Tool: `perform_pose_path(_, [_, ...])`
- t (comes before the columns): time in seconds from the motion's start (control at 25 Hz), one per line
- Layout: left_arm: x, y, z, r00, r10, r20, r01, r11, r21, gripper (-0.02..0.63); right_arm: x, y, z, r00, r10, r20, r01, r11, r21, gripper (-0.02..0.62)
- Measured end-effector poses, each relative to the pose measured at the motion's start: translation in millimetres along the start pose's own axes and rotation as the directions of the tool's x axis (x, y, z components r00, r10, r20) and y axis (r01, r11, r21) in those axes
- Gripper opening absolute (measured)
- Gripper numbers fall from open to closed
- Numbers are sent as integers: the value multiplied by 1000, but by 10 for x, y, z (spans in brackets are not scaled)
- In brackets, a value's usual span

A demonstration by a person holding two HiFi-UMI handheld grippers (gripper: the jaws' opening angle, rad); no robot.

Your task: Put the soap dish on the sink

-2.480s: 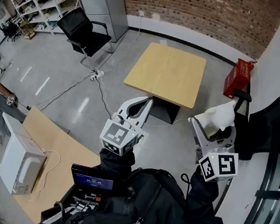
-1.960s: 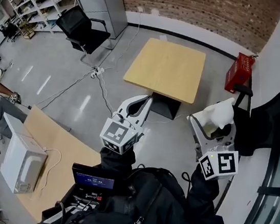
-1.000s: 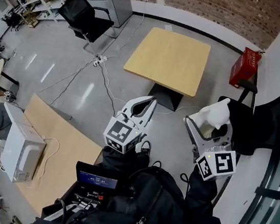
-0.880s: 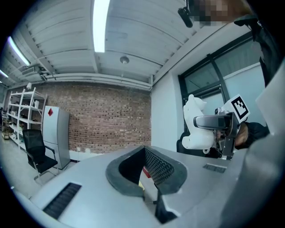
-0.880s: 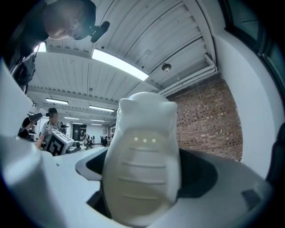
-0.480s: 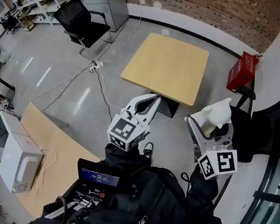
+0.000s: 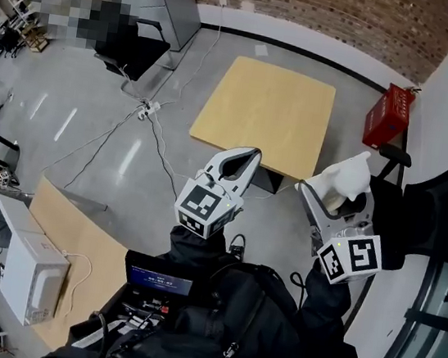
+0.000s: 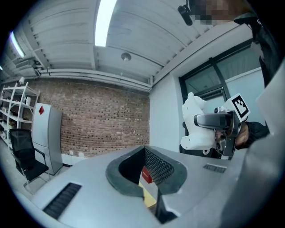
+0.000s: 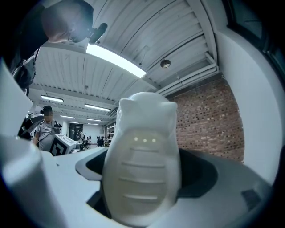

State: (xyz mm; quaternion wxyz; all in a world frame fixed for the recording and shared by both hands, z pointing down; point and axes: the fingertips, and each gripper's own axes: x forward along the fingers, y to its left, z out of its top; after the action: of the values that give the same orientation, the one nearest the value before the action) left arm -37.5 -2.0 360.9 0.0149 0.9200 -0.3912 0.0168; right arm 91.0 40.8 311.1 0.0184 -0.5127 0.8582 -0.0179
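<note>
Bright, even light from ceiling strip lights (image 8: 103, 22); fisheye edges bend and darken.

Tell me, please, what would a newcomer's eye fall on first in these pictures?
The white, ridged soap dish stands out most, gripped in the right gripper at the head view's right. Next comes the empty left gripper raised beside it, above a square wooden table on the grey floor.

Two grippers: the left gripper (image 7: 250, 154) and the right gripper (image 7: 335, 196). One white soap dish (image 7: 349, 173), between the right gripper's jaws. One wooden table (image 7: 266, 114) ahead of the left gripper. One red crate (image 7: 387, 117) beyond the right gripper. One black chair (image 7: 142, 53) and one microwave (image 7: 30, 267), both far off to the left gripper's left.
</note>
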Motion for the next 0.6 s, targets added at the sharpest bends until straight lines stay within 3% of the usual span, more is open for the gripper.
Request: perform_pose_path(0.6, [413,638,-88,998,-67,-12,66,998,-20,3,738,-83,-68,999,-40,-16,40,999,-4,489])
